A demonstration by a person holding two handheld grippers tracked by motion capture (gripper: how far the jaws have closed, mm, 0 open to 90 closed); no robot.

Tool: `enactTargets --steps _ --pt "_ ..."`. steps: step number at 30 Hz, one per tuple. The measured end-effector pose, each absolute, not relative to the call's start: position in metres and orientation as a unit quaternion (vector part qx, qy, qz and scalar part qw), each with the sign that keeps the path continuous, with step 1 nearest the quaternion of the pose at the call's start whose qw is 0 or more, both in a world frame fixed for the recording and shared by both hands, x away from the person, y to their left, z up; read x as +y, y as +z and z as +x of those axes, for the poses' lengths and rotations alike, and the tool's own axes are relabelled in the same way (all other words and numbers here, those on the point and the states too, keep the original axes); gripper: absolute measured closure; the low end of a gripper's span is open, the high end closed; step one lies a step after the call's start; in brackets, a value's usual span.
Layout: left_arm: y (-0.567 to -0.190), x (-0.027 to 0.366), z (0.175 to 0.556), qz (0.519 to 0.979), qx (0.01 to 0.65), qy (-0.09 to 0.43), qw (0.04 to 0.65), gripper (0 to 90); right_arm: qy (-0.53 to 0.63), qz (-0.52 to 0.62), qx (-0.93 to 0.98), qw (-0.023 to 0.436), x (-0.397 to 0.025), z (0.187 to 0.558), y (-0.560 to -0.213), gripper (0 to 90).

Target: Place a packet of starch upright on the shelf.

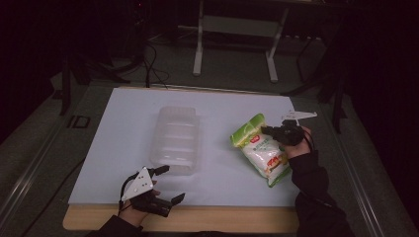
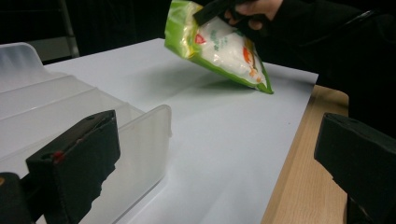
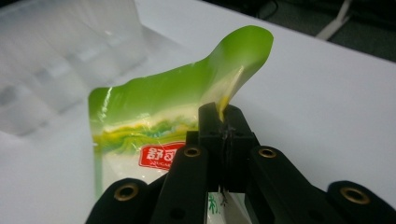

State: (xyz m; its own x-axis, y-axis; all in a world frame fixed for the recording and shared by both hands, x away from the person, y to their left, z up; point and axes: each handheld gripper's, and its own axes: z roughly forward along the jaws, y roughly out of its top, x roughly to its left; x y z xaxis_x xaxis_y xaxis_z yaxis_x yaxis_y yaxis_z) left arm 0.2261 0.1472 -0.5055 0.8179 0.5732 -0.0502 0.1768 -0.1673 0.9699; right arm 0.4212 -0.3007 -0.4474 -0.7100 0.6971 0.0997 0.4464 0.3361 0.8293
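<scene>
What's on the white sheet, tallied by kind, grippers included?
Clear plastic tray: 1
Green and white bag: 1, pinched at its top edge by the right gripper
Grippers: 2, the left gripper open
Total: 4

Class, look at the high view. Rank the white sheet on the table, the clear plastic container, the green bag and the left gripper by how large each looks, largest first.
1. white sheet
2. clear plastic container
3. green bag
4. left gripper, though it sits nearer the camera and looks close to the bag in size, so these two are unsure.
</scene>
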Motion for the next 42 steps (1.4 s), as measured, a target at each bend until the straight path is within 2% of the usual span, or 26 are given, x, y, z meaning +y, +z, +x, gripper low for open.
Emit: enactTargets --steps 20,29,42 --pt "-0.505 0.147 0.225 0.743 0.250 0.169 0.597 0.7 0.537 0.331 0.760 0.159 -0.316 0.363 -0.399 88.8" --pt "-0.504 0.146 0.226 0.742 0.253 0.171 0.597 0.7 0.561 0.327 0.743 0.160 -0.303 0.352 -0.383 88.9" --pt "-0.500 0.134 0.225 0.746 0.259 0.194 0.582 0.7 0.562 0.334 0.742 0.149 -0.293 0.340 -0.403 88.8"
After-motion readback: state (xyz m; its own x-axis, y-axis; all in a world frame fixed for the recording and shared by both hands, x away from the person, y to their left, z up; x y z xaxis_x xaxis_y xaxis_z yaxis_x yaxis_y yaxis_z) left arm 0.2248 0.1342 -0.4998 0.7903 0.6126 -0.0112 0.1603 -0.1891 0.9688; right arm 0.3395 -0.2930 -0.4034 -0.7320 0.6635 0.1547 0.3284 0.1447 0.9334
